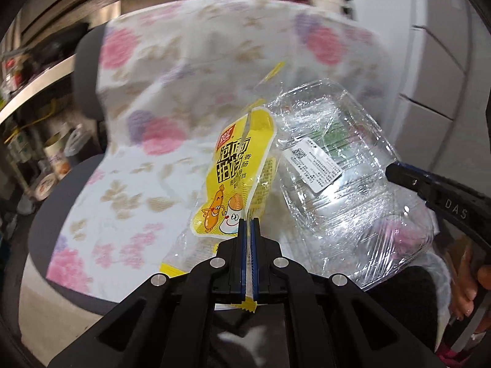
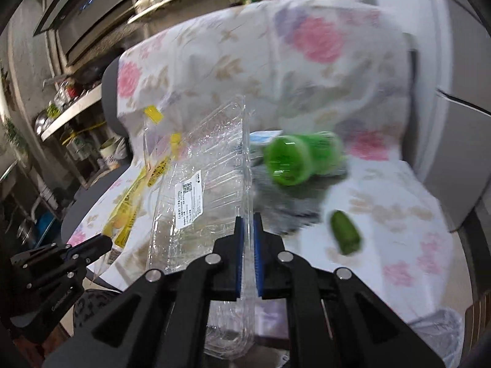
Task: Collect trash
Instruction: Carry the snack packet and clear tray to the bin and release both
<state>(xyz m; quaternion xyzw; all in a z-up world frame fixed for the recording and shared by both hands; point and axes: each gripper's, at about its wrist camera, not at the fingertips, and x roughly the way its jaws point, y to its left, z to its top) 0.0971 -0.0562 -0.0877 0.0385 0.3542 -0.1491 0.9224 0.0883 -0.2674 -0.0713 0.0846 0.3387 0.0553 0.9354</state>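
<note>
Your left gripper [image 1: 249,221] is clamped on the yellow snack wrapper [image 1: 236,171], held up over the floral-covered chair [image 1: 147,128]. Your right gripper [image 2: 248,217] pinches the clear plastic clamshell [image 2: 196,196] by its edge, just beside it. A green bottle [image 2: 300,158] and green cap [image 2: 345,236] lie on the seat toward its right edge.

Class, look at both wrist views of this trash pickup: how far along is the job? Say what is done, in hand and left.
Done: no piece is visibly binned yet. In hand: the left gripper is shut on the yellow wrapper, and the right gripper is shut on the clear plastic box. Left: the green bottle and the small green piece lie on the flowered chair cover.
</note>
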